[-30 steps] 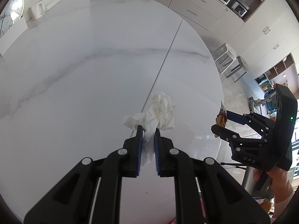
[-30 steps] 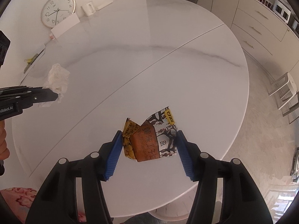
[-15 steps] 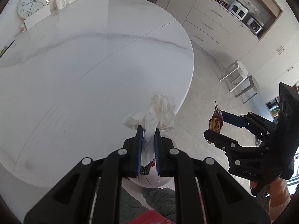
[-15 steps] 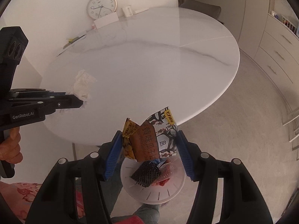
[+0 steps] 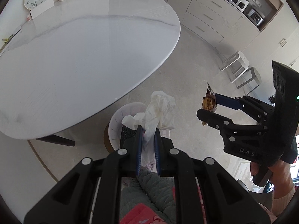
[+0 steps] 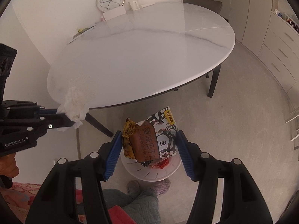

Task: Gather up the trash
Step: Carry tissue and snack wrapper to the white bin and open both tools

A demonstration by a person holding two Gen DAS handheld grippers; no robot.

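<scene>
- Table (image 6: 149, 56): white oval marble top with a grey vein, on dark legs.
- At its far edge by the wall: clock (image 6: 110, 0), white card (image 6: 114, 13), cup (image 6: 134, 5).
- Floor (image 6: 233, 121): pale grey; a white bin (image 6: 149, 173) stands on it.

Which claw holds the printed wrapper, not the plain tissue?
The right claw: it grips the printed snack wrapper. The left claw pinches the crumpled white tissue.
</scene>
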